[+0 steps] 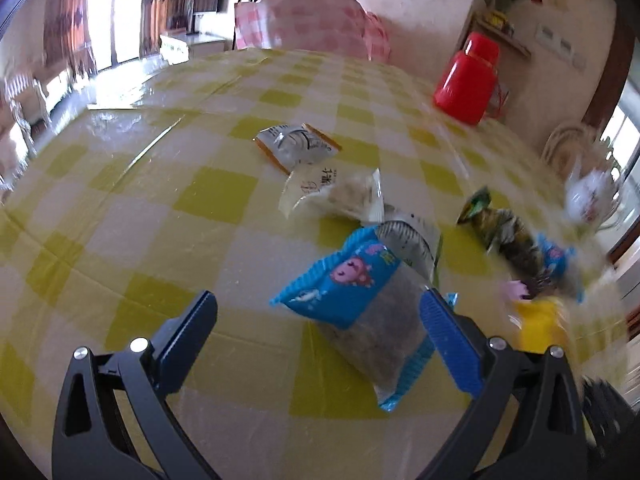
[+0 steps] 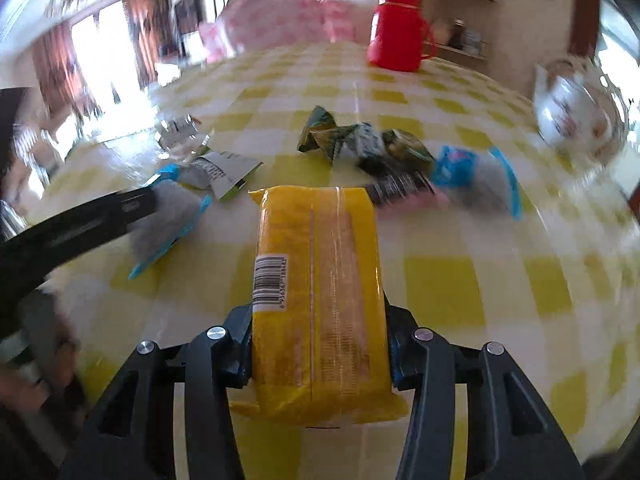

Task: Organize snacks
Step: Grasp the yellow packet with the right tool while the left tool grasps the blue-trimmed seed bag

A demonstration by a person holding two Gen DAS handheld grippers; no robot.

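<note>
Several snack packets lie on a yellow-and-white checked tablecloth [image 1: 160,216]. My right gripper [image 2: 318,340] is shut on a long yellow packet [image 2: 320,280] with a barcode, its pads pressed on both long sides. This yellow packet [image 1: 540,320] shows blurred at the right of the left wrist view. My left gripper [image 1: 320,300] stands wide open over a blue packet with a pink cartoon [image 1: 352,300]. The packet lies against the right finger and clear of the left one. In the right wrist view the same packet [image 2: 168,220] sits under the left gripper's dark finger [image 2: 80,224].
Two white packets [image 1: 296,144] [image 1: 332,196], twisted green packets [image 2: 360,140] and a second blue packet [image 2: 472,172] lie mid-table. A red jug [image 2: 396,28] stands at the back and a white teapot [image 2: 576,116] at the right. A pink checked chair cover [image 1: 312,16] rises behind the table.
</note>
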